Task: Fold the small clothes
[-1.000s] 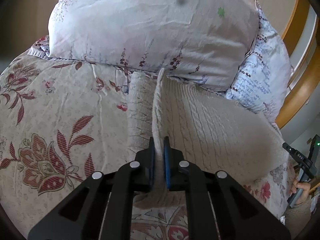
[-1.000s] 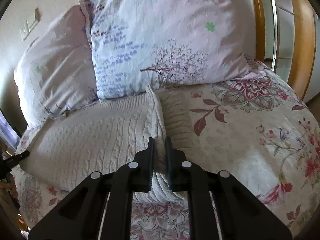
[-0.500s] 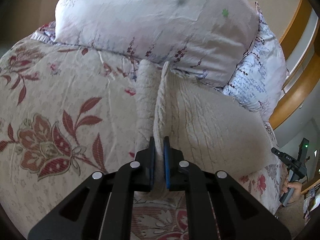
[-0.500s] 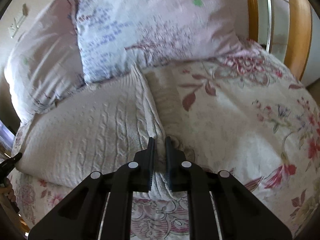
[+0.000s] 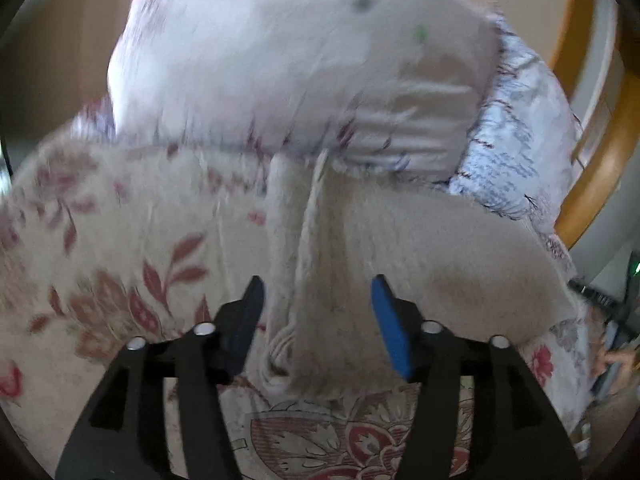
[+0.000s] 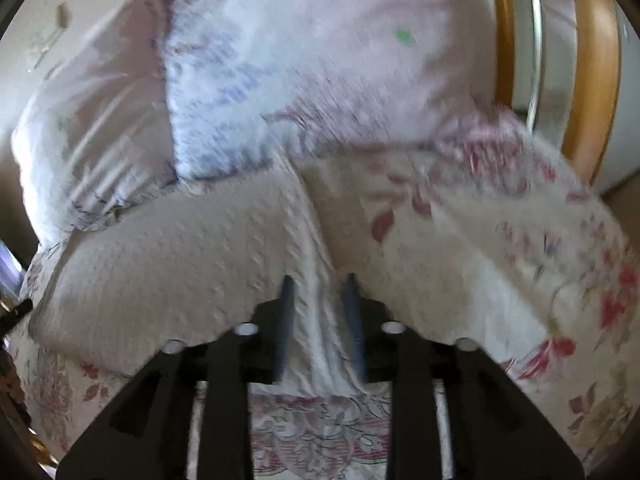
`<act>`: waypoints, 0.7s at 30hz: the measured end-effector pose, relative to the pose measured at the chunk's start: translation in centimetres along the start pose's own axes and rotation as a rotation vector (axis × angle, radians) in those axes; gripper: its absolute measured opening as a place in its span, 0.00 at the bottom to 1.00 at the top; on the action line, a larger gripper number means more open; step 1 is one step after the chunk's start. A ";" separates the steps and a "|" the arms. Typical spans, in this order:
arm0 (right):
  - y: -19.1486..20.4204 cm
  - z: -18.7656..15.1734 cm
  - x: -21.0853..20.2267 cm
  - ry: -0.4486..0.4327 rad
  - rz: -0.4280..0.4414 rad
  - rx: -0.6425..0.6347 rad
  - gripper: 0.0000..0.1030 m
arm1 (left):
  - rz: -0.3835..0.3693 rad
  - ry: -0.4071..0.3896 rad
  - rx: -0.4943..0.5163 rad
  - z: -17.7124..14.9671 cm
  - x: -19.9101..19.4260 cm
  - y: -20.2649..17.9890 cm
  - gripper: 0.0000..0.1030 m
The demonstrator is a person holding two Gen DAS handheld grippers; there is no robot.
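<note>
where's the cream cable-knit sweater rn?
The cream cable-knit sweater lies on the floral bedspread below the pillows, its folded edge between the jaws of both open hand-held grippers.

A bed covered by a cream quilt (image 5: 100, 240) printed with red flowers and leaves fills both views. At its head, two pale floral pillows (image 6: 320, 60) lean, one overlapping the other. Behind the pillows runs a curved light-wood headboard (image 6: 592, 80). Beyond the headboard stands a beige wall (image 5: 60, 60), with a pale switch plate (image 6: 60, 16) left of the pillows. Soft daylight falls across the bed.
</note>
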State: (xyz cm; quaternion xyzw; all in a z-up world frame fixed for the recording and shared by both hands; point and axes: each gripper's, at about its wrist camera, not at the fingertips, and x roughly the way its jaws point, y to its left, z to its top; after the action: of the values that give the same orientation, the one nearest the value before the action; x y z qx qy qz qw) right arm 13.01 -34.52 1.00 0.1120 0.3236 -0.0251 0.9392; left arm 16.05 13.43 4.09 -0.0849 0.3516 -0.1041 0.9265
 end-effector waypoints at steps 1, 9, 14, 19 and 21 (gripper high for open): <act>0.5 0.1 -0.2 -0.006 0.010 -0.019 0.42 | 0.008 -0.024 0.037 0.0 -0.4 -0.8 0.65; 4.1 -0.6 2.0 0.082 0.065 -0.137 0.46 | -0.022 0.018 0.221 -0.7 1.1 -5.4 0.69; 4.2 -1.9 3.4 0.141 0.040 -0.160 0.52 | -0.004 0.148 0.181 -1.7 3.8 -4.3 0.69; 4.4 -1.8 3.4 0.152 0.045 -0.175 0.57 | -0.081 0.144 0.068 -0.9 3.1 -2.8 0.69; 4.3 -1.6 3.5 0.158 0.069 -0.167 0.63 | -0.128 0.130 -0.012 -0.3 2.7 -1.7 0.69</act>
State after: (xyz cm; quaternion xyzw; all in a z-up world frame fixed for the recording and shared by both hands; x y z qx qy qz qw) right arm 15.33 -29.83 -1.56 0.0462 0.3936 0.0432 0.9171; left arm 17.55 11.12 2.53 -0.1057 0.4052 -0.1665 0.8927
